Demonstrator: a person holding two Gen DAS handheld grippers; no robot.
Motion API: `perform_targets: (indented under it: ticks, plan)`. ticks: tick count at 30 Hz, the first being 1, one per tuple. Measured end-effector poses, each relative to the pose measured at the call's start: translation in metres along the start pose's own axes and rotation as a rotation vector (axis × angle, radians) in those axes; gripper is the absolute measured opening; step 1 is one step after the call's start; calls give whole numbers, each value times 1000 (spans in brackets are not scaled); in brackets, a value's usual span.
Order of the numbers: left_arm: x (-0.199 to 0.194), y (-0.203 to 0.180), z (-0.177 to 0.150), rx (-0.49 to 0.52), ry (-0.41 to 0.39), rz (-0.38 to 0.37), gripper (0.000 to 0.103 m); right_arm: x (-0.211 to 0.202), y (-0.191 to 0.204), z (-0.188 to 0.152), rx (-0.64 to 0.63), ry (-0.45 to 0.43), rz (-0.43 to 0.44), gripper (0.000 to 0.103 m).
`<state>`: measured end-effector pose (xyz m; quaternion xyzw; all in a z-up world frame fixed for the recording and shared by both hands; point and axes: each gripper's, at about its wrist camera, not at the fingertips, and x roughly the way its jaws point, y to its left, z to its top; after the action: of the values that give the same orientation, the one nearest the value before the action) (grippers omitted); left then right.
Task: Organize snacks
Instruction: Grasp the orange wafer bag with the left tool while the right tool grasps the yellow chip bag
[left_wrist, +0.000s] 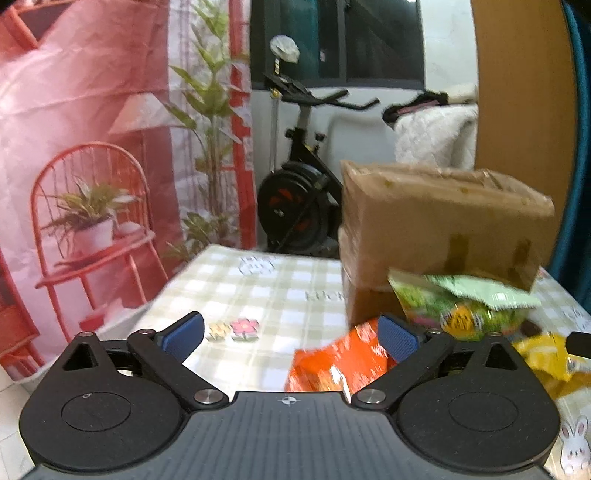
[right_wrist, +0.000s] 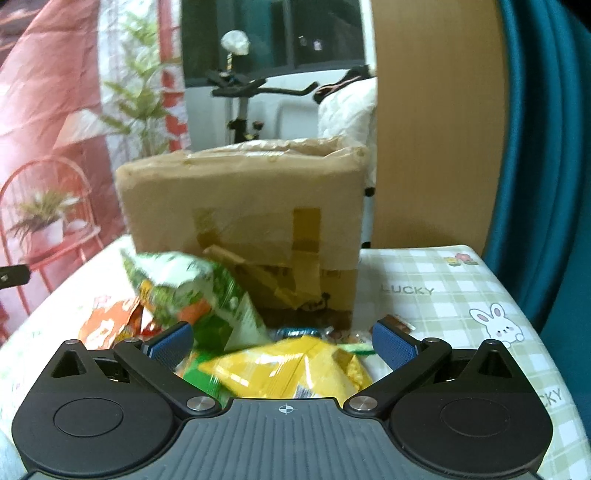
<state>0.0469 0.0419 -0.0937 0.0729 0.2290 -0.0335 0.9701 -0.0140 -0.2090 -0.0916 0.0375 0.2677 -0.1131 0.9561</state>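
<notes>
Checked tablecloth (right_wrist: 443, 306) covered my table, an exercise bike (left_wrist: 299, 206) beyond. One cardboard box (right_wrist: 240, 206) stood at twelve o'clock; three snack bags lay before it: green (right_wrist: 192, 291), orange (left_wrist: 332, 365), yellow (right_wrist: 295, 369). My left gripper (left_wrist: 291, 338) and right gripper (right_wrist: 282, 341) both gaped wide, holding nothing.

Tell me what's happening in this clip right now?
A person holds two grippers over a checked tablecloth strewn with snack bags in front of a taped cardboard box. The right gripper is open just above a yellow bag, with a green bag behind it. The left gripper is also open, near an orange bag. Neither grips anything yet.
</notes>
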Motion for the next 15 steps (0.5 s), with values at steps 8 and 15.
perform_targets:
  ticks: [8, 15]
  plan:
    - [4, -11, -15, 24, 7, -51, 94, -1, 0, -18, -19, 36, -8, 99]
    - [2, -14, -21, -56, 68, -89, 94, 19, 0, -20, -135, 23, -42, 101]
